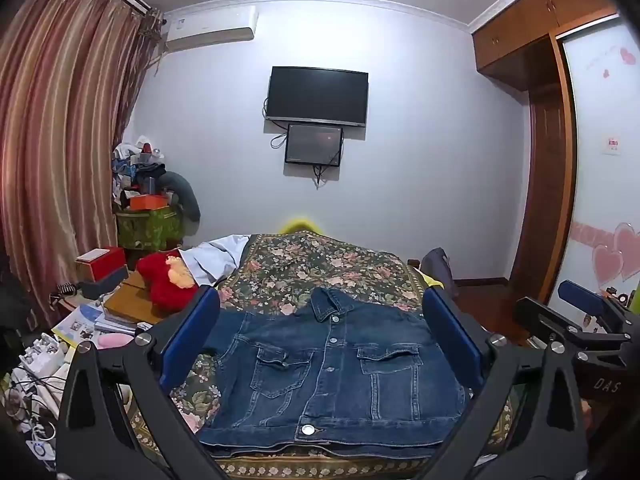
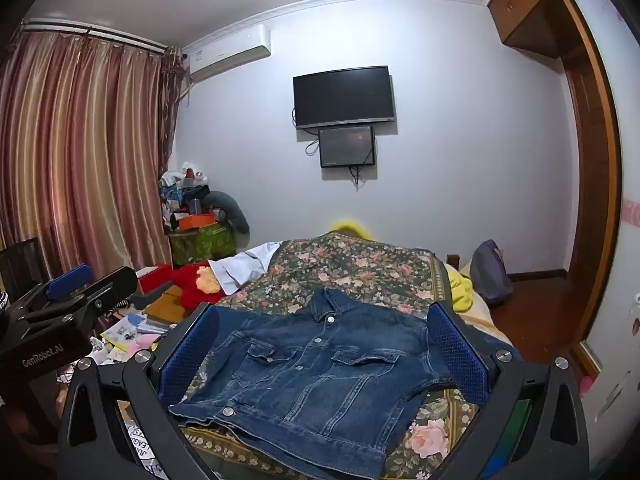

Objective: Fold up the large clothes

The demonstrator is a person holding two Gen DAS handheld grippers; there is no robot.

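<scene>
Denim jacket flat on floral bedspread; both jaws wide, empty.

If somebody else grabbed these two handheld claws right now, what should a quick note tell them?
Left gripper: jaws wide open, holding nothing, raised over the near end of the bed.
Right gripper: the same, open and empty, alongside it.
Denim jacket: lying front up and buttoned on the floral bedspread, collar toward the far wall. Its sleeves do not show; whether they are tucked under I cannot tell.
Done: jacket laid out flat.
Left: at least the fold across the body; neither gripper touches the jacket.
</scene>
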